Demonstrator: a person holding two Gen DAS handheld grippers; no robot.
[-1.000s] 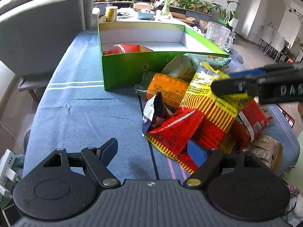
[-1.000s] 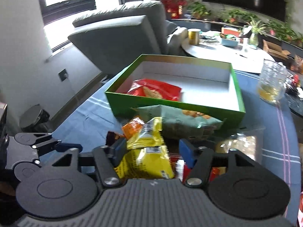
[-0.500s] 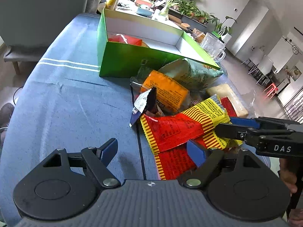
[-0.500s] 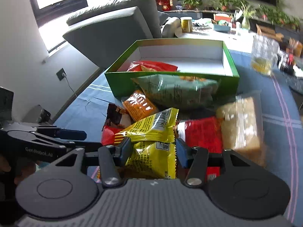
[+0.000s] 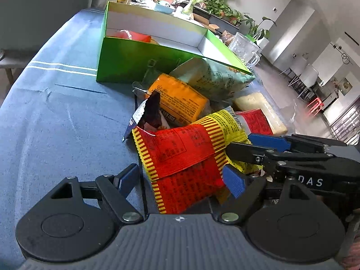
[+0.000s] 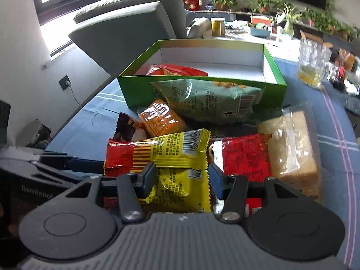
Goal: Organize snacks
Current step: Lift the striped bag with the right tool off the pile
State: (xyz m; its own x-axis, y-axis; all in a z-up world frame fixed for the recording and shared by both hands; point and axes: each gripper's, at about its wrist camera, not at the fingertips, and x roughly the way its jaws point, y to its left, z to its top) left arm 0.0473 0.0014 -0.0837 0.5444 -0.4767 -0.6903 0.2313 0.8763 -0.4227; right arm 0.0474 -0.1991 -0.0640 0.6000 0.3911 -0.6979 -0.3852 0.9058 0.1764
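Both grippers wide, holding nothing; I've right gripper [image 6: 182, 180] straddling yellow packet [image 6: 180, 186], long axis across jaws; left gripper [image 5: 180, 180] just beside.

The right gripper [image 6: 182, 177], whose jaws have just been opening, straddles a yellow snack packet [image 6: 180, 186] in the pile before a green box [image 6: 202, 90] holding a red bag [image 6: 177, 69], the left gripper [image 6: 87, 163] alongside.
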